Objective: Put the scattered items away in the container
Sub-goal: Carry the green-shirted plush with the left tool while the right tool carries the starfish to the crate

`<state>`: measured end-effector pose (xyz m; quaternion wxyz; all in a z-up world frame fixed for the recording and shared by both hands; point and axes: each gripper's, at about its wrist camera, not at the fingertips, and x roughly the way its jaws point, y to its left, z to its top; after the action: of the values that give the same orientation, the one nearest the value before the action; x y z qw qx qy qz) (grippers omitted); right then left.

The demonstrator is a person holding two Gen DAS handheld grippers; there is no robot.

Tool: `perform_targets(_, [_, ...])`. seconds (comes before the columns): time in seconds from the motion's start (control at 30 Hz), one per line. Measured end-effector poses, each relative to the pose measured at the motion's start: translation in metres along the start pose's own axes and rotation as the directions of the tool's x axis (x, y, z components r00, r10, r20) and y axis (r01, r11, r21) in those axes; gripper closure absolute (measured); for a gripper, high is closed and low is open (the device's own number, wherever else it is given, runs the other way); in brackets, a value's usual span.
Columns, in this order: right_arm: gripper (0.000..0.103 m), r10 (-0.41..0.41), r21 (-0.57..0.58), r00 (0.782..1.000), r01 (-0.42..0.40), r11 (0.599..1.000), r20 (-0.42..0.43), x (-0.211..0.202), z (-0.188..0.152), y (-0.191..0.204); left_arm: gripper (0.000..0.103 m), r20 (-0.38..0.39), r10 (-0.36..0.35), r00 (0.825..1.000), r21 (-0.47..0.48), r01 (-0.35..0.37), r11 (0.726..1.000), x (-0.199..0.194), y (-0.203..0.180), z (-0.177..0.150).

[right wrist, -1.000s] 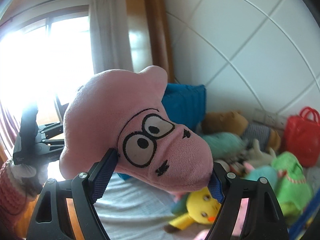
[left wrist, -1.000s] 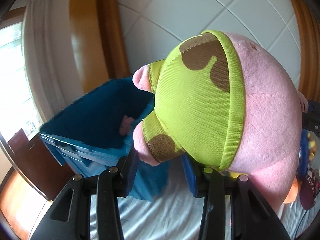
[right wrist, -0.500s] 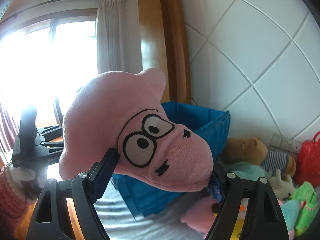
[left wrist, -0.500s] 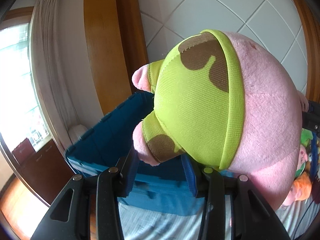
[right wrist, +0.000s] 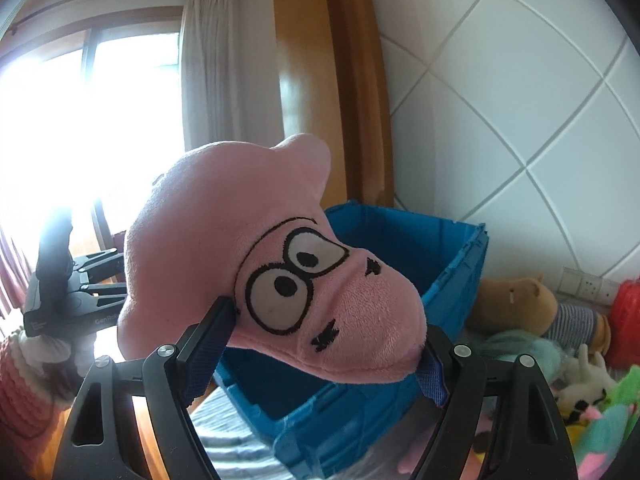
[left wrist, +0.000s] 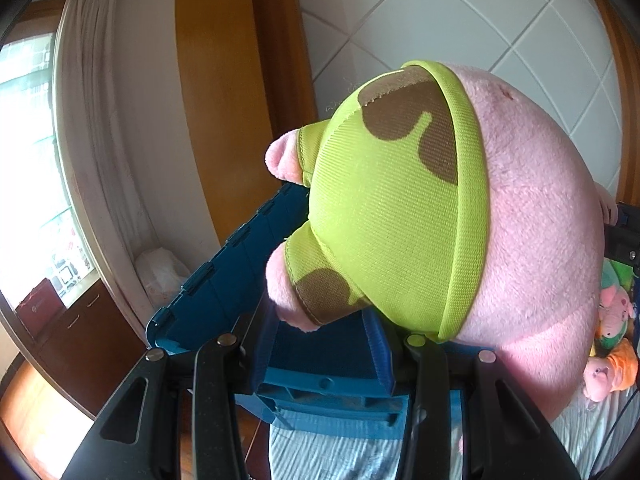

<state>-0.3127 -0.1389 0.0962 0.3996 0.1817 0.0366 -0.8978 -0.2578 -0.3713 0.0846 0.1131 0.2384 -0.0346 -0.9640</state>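
One pink star plush with lime-green shorts is carried by both tools. In the left wrist view its shorts end point(left wrist: 400, 208) fills the centre, and my left gripper point(left wrist: 322, 346) is shut on the lower leg and shorts hem. My right gripper point(right wrist: 320, 356) is shut on the plush's face point(right wrist: 304, 288), one pad on each side of the head. The open blue crate point(left wrist: 224, 276) sits just beyond and below the toy, its rim point(right wrist: 464, 264) close behind the head. The inside that shows looks bare; its floor is hidden by the plush.
A heap of soft toys lies right of the crate on the striped bedsheet point(left wrist: 328, 456): a brown bear point(right wrist: 516, 300), a green one point(right wrist: 612, 420), pink pigs point(left wrist: 612, 308). A red bag point(right wrist: 628, 312) stands by the tiled wall. A wooden pillar, curtain and window are at the left.
Both grippers have carried the plush to the left, toward the crate. The crate has grown larger and now lies right under the toy; the toy heap has slid to the right.
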Motion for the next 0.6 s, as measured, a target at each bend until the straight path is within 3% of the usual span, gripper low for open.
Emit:
perform_targets(0.3, [0.022, 0.013, -0.006, 0.999, -0.014, 1.0, -0.033, 0.043, 0.013, -0.011, 0.062, -0.027, 0.012, 1.0, -0.026, -0.013, 1.0, 0.041, 0.019, 0.006])
perform_targets(0.6, [0.022, -0.054, 0.015, 0.996, 0.055, 0.998, -0.07, 0.081, 0.031, -0.013, 0.062, -0.067, -0.051, 0.996, 0.014, 0.052, 0.999, 0.098, 0.047, 0.027])
